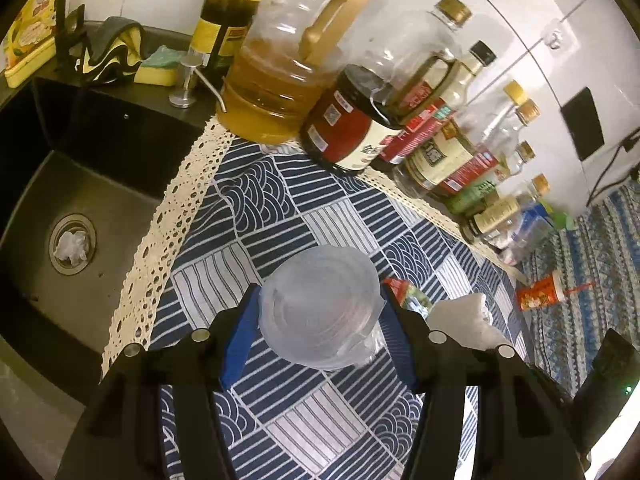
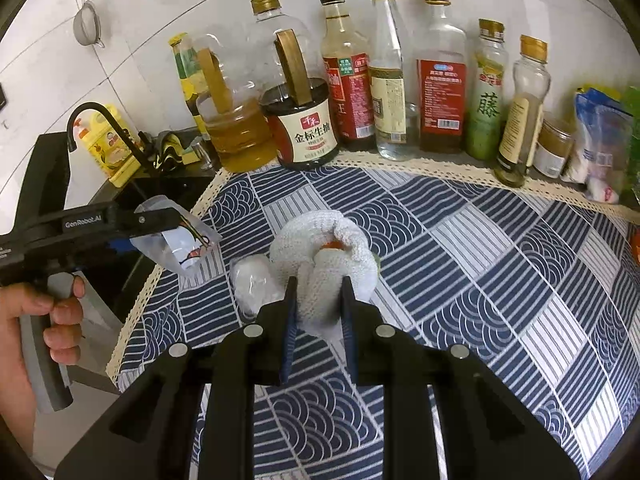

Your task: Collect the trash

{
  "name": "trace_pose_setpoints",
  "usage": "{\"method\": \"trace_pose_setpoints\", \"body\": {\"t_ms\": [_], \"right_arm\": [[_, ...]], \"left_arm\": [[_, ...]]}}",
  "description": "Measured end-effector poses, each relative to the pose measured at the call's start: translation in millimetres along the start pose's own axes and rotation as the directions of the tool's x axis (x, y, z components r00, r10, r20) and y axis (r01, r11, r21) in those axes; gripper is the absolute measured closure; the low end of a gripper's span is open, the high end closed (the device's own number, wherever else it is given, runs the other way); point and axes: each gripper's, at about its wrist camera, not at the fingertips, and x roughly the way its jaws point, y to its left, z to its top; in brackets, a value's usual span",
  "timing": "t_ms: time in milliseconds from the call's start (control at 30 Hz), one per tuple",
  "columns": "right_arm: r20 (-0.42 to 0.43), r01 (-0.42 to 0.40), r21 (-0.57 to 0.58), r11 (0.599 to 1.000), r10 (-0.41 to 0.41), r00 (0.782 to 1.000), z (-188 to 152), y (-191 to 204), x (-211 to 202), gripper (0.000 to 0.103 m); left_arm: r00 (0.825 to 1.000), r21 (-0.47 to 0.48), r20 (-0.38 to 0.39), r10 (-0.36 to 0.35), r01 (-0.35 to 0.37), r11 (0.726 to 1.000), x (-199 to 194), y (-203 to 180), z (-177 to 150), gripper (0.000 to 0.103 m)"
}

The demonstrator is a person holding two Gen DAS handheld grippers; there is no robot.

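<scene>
In the left wrist view my left gripper (image 1: pixel 320 300) is shut on a clear plastic cup (image 1: pixel 320 320), its blue pads pressed on both sides, held above the blue patterned tablecloth (image 1: pixel 280 200). The right wrist view shows that cup (image 2: pixel 176 244) to the left, near the sink edge, in the left gripper (image 2: pixel 160 222). My right gripper (image 2: pixel 319 284) is shut on a white crumpled cloth wad (image 2: pixel 320 252) with something orange tucked inside. A crumpled clear plastic piece (image 2: pixel 252 280) lies just left of the wad. The wad (image 1: pixel 464 316) and a red wrapper (image 1: pixel 404 292) show right of the cup.
A dark sink (image 1: pixel 104 184) lies at the left, with a white crumpled wad (image 1: pixel 72 246) in its drain. Several oil and sauce bottles (image 2: pixel 360 80) line the back wall. A red packet (image 1: pixel 540 296) lies on a second patterned cloth at the right. A hand (image 2: pixel 36 320) holds the left gripper's handle.
</scene>
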Motion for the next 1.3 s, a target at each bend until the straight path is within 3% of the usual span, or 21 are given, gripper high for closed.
{"method": "trace_pose_setpoints", "body": {"t_ms": [733, 1300], "right_arm": [[-0.008, 0.045, 0.026, 0.999, -0.044, 0.999, -50, 43, -41, 0.082], [-0.003, 0.075, 0.040, 0.996, -0.075, 0.997, -102, 90, -75, 0.082]], "left_arm": [[0.996, 0.060, -0.024, -0.090, 0.092, 0.994, -48, 0, -52, 0.047], [0.991, 0.088, -0.023, -0.134, 0.135, 0.987, -95, 23, -98, 0.047]]}}
